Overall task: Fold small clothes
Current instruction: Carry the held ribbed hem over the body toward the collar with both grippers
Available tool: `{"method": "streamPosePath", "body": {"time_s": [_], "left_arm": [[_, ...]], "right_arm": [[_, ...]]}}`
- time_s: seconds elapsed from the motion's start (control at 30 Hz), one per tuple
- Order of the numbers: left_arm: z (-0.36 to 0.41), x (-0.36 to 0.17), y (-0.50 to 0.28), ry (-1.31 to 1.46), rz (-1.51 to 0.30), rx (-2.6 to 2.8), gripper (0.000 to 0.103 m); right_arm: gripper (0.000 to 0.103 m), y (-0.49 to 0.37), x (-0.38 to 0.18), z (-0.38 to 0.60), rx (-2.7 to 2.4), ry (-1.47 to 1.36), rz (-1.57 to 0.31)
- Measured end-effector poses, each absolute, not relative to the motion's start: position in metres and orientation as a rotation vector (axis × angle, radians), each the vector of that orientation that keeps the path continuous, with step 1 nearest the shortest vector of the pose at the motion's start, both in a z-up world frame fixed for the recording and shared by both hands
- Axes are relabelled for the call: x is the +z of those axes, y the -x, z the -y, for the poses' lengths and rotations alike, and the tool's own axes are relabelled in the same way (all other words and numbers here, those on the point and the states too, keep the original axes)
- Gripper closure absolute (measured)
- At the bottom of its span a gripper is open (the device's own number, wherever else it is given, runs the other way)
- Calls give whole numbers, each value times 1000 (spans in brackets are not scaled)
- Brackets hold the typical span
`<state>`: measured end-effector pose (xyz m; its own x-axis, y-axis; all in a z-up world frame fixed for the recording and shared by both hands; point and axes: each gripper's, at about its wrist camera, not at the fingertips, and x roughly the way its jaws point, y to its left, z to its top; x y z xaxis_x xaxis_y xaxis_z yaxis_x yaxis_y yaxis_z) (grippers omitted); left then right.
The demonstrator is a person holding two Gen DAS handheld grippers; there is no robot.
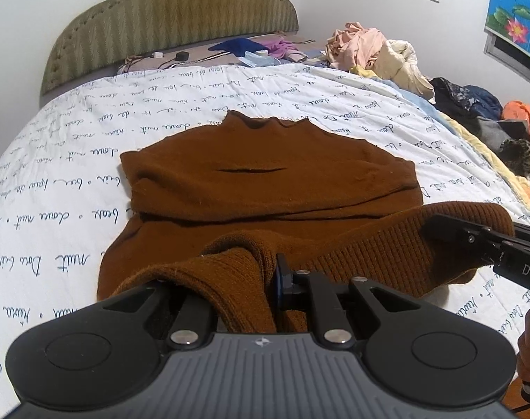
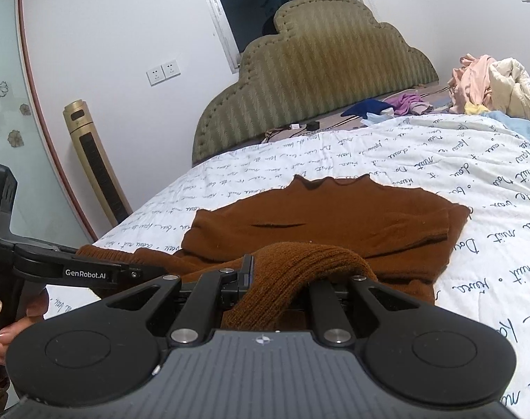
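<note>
- Brown ribbed knit, the hem of a sweater (image 1: 265, 188), is pinched between the fingers of the left gripper (image 1: 261, 279); the fingers are pressed nearly together, with the fabric bunched over and around them.
- At the right edge of the left wrist view, the right gripper (image 1: 474, 241) clamps the same hem farther along, so the edge hangs lifted between the two tools.
- From the right wrist view, the right gripper (image 2: 282, 279) has its fingers closed on a thick fold of the brown knit draped over them.
- To its left, the left gripper (image 2: 90, 269) (marked "GenRobot.AI") is held by a person's hand (image 2: 6, 317).
- Beyond the raised hem, the rest of the sweater lies flat on the bed, collar pointing toward the headboard (image 1: 174, 17), both sleeves folded across the body.
- Under it is a white quilt (image 1: 73, 160) printed with blue handwriting.
- Far right on the bed, well apart from the sweater, sits a pile of clothes (image 1: 376, 52).
</note>
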<state>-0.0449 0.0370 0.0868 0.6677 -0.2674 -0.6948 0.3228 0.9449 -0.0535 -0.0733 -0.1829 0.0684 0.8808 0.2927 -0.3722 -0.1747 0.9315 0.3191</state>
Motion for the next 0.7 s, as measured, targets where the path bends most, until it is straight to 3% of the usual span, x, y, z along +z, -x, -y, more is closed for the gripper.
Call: {"method": "streamPosePath", "body": {"time_s": [0.7], "left_arm": [[-11,104,1,-170,-722,-317,90]], "right_arm": [[87,38,80,190,180,-218,-373]]}}
